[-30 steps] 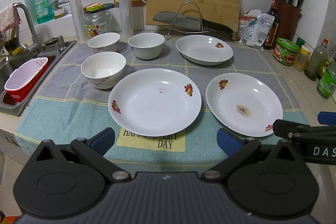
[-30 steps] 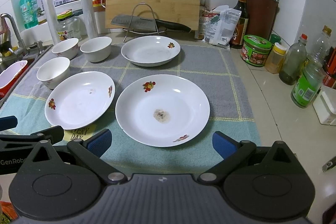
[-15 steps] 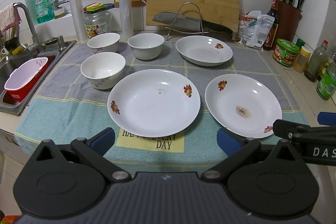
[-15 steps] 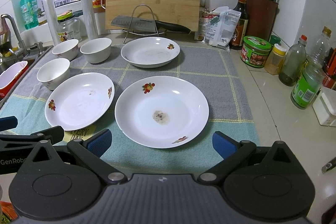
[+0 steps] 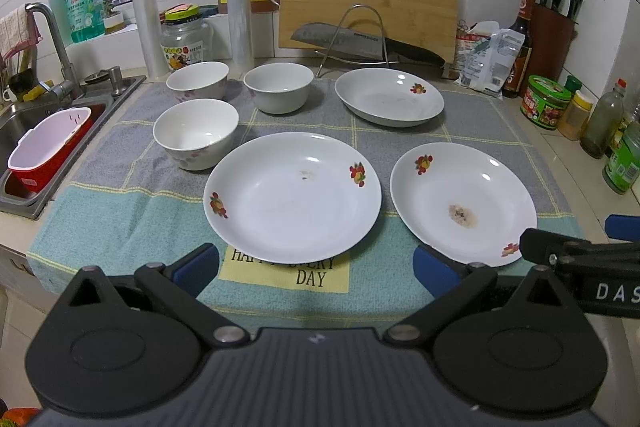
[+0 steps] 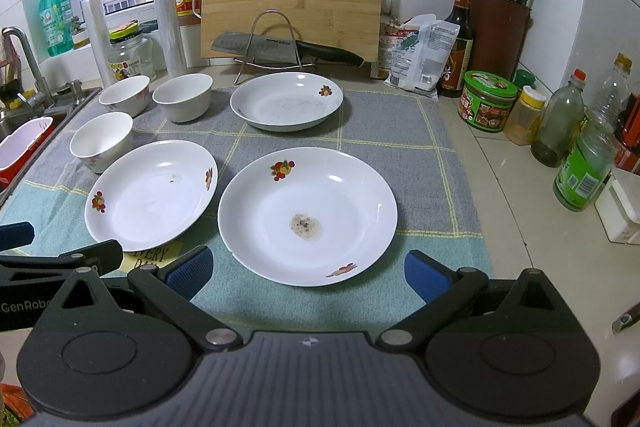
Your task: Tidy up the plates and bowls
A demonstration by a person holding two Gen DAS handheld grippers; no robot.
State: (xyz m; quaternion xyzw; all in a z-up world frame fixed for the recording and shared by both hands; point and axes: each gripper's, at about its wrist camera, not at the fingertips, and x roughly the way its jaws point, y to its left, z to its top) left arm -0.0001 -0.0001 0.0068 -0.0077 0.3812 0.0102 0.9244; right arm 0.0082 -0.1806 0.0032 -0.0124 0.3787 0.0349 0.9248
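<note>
White crockery: three plates [image 5: 292,197], three bowls [image 5: 196,133]; both grippers [image 5: 316,267] [image 6: 306,269] gape wide, empty

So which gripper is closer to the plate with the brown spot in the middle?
Right. The right gripper is open straight in front of the spotted plate, at its near rim. The left gripper is open beside it, facing the other front plate.

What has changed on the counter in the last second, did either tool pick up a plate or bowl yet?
Almost nothing has changed. The left tool and right tool stay open and empty at the near edge of the mat, with only a slight camera drift. The three plates, including the stained plate, and the three bowls, such as the nearest bowl, have not moved.
</note>
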